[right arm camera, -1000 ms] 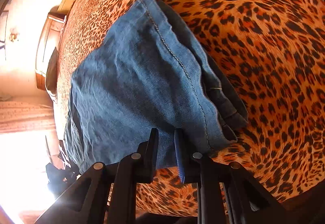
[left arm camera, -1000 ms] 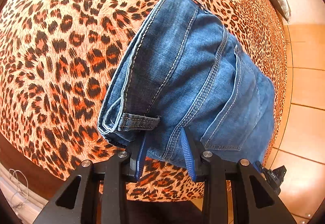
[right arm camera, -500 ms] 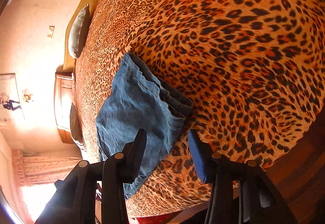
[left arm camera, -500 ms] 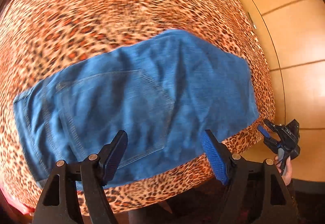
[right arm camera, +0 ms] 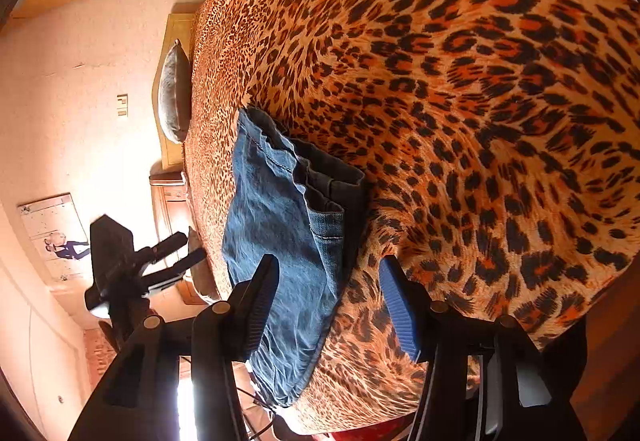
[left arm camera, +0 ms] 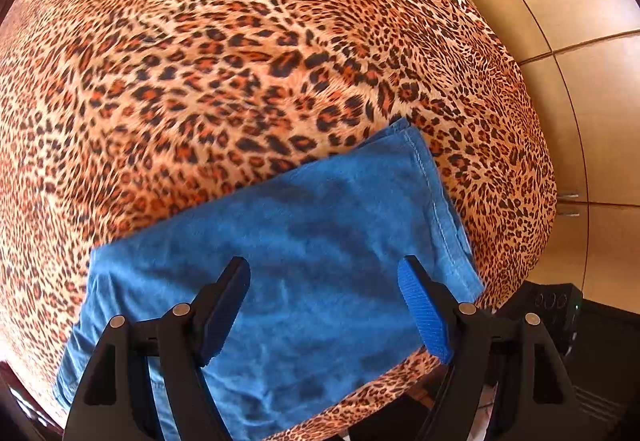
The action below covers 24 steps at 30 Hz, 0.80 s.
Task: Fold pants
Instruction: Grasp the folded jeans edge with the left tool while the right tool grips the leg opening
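Both tools, left [left arm camera: 324, 305] & right [right arm camera: 328, 301], spread wide above folded pants [left arm camera: 280, 261].

The folded jeans [left arm camera: 280, 253] lie at the near edge of the leopard-print bedspread [left arm camera: 240, 61], the only bump on it. Beyond them the cover runs flat and bare. A grey pillow [right arm camera: 175, 93] stands at the far headboard end. The left gripper [right arm camera: 168, 259] juts in beside the bed edge.

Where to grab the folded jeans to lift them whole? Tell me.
Grip the stacked hem end of the jeans with the right tongs, coming in level from the bed's near edge. The layers meet there, so one pinch probably catches them all.
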Available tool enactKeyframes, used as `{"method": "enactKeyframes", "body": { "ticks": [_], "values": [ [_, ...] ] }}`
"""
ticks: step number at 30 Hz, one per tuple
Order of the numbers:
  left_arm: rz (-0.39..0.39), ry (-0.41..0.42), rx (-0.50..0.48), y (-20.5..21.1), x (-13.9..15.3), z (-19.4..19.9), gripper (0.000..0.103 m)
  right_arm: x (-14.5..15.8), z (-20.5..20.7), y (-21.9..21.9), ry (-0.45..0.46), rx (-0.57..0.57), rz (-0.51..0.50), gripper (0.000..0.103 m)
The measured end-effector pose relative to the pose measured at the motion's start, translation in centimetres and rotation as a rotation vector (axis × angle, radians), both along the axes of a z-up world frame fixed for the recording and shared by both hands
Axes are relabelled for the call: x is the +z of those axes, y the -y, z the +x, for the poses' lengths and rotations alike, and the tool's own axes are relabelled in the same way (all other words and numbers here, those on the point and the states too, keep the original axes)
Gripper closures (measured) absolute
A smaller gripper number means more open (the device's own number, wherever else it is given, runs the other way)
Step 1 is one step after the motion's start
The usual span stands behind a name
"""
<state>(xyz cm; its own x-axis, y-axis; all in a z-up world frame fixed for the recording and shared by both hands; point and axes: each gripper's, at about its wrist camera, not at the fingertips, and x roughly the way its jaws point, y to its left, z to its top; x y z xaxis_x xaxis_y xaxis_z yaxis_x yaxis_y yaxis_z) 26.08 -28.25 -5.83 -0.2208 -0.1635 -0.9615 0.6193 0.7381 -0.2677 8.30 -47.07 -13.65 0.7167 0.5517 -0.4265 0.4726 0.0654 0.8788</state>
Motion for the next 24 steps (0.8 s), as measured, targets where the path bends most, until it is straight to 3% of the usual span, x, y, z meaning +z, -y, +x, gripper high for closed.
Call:
{"method": "enactKeyframes", "body": {
  "ticks": [9, 13, 18, 21, 24],
  "values": [
    [0.083, -0.092, -0.259, 13.5, -7.1, 3.8, 0.024, -1.8, 2.7, -0.5, 0.065, 0.001, 0.047, 0.048],
    [0.142, -0.163, -0.417, 17.3, -10.1, 4.0, 0.024, -2.6, 2.7, -0.6, 0.096, -0.036, 0.057, 0.048],
    [0.226, -0.167, -0.607, 20.8, -13.4, 3.8, 0.018, -3.0, 1.7, -0.8, 0.128, -0.087, 0.041, 0.048],
    [0.221, -0.195, -0.696, 22.3, -14.4, 3.2, 0.004, -3.1, 1.5, -1.3, 0.141, -0.122, 0.031, 0.048],
    [0.177, -0.211, -0.760, 23.9, -14.5, 2.5, 0.004, -3.0, 1.3, -1.8, 0.144, -0.156, 0.023, 0.048]
  ]
}}
